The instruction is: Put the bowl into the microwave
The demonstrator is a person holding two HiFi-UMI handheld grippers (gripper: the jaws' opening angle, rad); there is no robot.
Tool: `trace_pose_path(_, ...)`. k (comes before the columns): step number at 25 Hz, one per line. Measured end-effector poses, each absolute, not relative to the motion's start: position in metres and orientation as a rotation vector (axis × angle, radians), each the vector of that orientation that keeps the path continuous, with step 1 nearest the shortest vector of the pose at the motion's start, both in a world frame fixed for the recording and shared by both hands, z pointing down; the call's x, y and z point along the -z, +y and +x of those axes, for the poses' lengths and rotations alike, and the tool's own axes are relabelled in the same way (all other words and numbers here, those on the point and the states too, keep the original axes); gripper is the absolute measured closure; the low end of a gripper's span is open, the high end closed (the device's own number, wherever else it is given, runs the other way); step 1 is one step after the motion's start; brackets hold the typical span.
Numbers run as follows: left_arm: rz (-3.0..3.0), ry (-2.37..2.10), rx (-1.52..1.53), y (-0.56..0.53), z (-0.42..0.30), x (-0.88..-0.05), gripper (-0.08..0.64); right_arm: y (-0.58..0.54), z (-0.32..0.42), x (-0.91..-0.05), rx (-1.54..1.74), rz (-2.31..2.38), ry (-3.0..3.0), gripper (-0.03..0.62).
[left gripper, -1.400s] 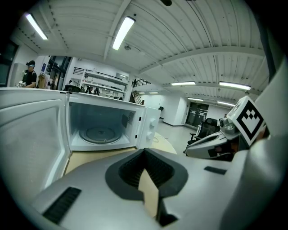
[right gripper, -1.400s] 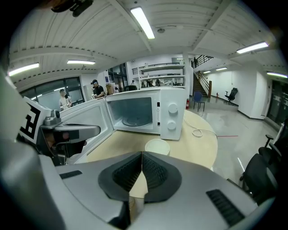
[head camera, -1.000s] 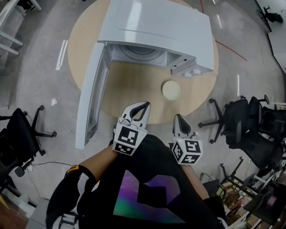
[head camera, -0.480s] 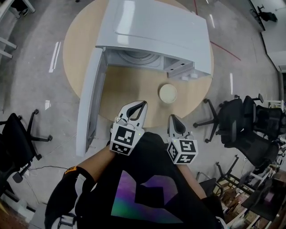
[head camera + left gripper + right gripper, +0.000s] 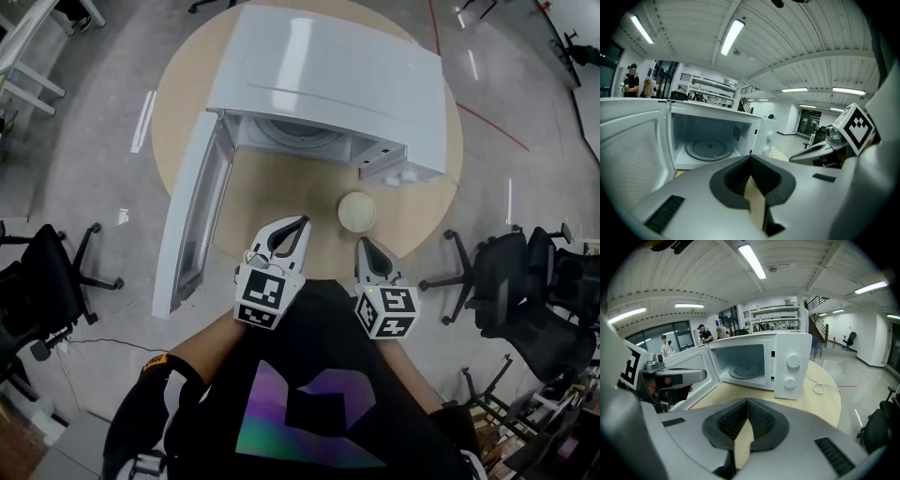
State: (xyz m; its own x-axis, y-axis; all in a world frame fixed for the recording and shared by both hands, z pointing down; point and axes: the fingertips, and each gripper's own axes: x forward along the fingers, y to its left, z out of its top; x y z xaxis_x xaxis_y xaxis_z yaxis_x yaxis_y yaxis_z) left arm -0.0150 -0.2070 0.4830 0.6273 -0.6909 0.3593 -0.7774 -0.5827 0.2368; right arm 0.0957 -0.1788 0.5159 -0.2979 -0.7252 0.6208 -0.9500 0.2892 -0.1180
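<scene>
While the left gripper (image 5: 298, 225) and right gripper (image 5: 367, 246) keep jaws pressed together and empty, the bowl (image 5: 357, 211) sits near the tabletop's (image 5: 272, 183) near edge before the open microwave (image 5: 328, 84), where a closed-jaw nudge could push it off.

The microwave (image 5: 328, 75) casing was smooth, glossy white. The bench (image 5: 281, 192) top was matt, light wood. The bowl (image 5: 357, 210) appeared matt.
</scene>
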Motion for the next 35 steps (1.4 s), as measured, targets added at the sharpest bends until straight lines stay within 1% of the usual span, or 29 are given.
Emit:
trace_pose_path(6,2.497,-1.212,-0.399,-0.207,0.010,-0.482,0.514,-0.192,0.112,-0.519,-0.697,1.452,-2.178,0.577)
trace_pose_path(24,2.458,-1.267,-0.490,-0.217,0.045,-0.489,0.514,-0.205,0.154,-0.523,-0.756,1.441,-2.244,0.575)
trace_pose_path(35,2.433,-1.331,-0.598,-0.206,0.074,-0.500,0.514,-0.203,0.177,-0.545,-0.841,1.381,-2.312,0.577)
